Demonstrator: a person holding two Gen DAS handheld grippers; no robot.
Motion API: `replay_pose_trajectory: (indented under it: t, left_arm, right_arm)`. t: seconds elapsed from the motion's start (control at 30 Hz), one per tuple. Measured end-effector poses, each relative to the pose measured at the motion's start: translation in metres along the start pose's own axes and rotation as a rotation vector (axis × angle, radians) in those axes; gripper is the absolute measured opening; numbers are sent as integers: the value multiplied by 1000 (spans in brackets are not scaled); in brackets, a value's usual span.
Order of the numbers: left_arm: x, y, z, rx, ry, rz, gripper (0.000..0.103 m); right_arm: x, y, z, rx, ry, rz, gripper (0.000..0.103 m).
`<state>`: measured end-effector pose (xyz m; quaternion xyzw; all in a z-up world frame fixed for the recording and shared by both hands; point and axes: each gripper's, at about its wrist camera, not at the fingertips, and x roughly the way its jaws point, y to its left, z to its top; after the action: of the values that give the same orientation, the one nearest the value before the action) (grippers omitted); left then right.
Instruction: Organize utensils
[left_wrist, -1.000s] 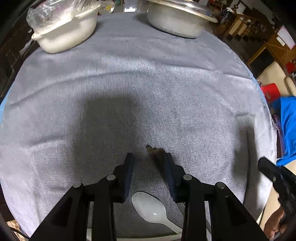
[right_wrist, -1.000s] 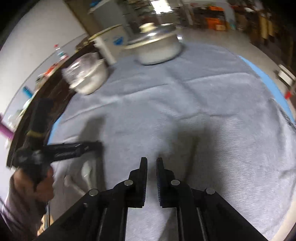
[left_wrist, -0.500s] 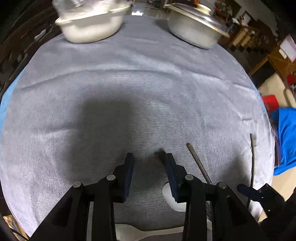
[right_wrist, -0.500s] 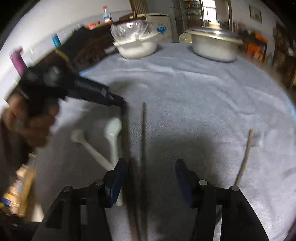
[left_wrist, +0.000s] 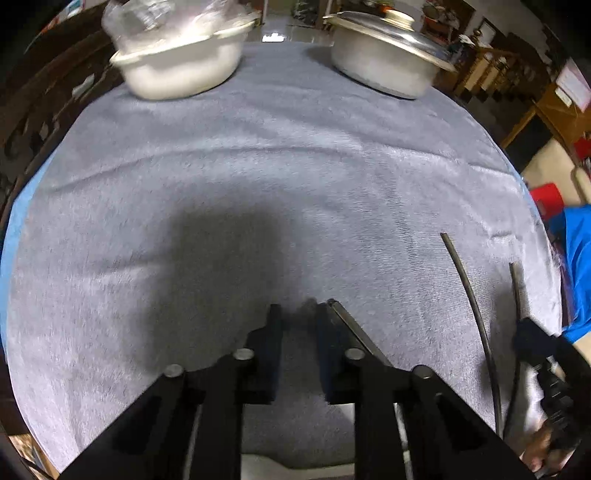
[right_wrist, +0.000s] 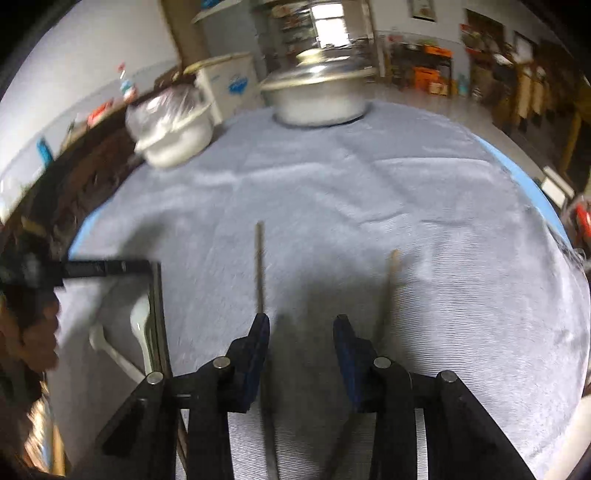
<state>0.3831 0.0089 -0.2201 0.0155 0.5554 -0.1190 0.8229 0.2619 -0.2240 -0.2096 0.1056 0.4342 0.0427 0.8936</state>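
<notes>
My left gripper (left_wrist: 298, 314) is open above the grey cloth, with a dark chopstick (left_wrist: 354, 332) lying along the outer side of its right finger. Two more chopsticks (left_wrist: 469, 291) lie to its right, near my right gripper (left_wrist: 546, 365). In the right wrist view my right gripper (right_wrist: 301, 325) is open and low over the cloth. One chopstick (right_wrist: 260, 266) runs under its left finger and a lighter one (right_wrist: 391, 280) lies by its right finger. Two white spoons (right_wrist: 138, 325) and another chopstick (right_wrist: 159, 314) lie at the left, under my left gripper (right_wrist: 110, 267).
A white bowl covered in plastic wrap (left_wrist: 177, 62) and a lidded metal pot (left_wrist: 388, 62) stand at the far edge of the round table (left_wrist: 258, 177). A blue cloth (left_wrist: 576, 258) and room furniture lie beyond the right edge.
My right gripper has opened and come down among the chopsticks. My left gripper has shifted left, so the spoons have left its view and the chopsticks now lie to its right.
</notes>
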Motion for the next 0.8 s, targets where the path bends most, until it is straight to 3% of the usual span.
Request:
replay_pose_trajectory:
  t: [0.17, 0.37, 0.53, 0.67, 0.8]
  left_arm:
    - [12, -34, 9, 87, -35, 12, 3]
    - [25, -56, 34, 154, -23, 11, 2]
    - [24, -46, 37, 89, 6, -51, 2]
    - [15, -30, 19, 22, 20, -105, 2]
    - [3, -36, 0, 30, 29, -172, 2]
  right_arm:
    - [-17, -31, 5, 110, -55, 3, 39]
    - [-21, -47, 2, 160, -38, -12, 40]
    - [-21, -58, 0, 192, -31, 7, 40]
    - [-15, -57, 3, 209, -23, 40, 40]
    - [-11, -50, 4, 198, -15, 49, 40]
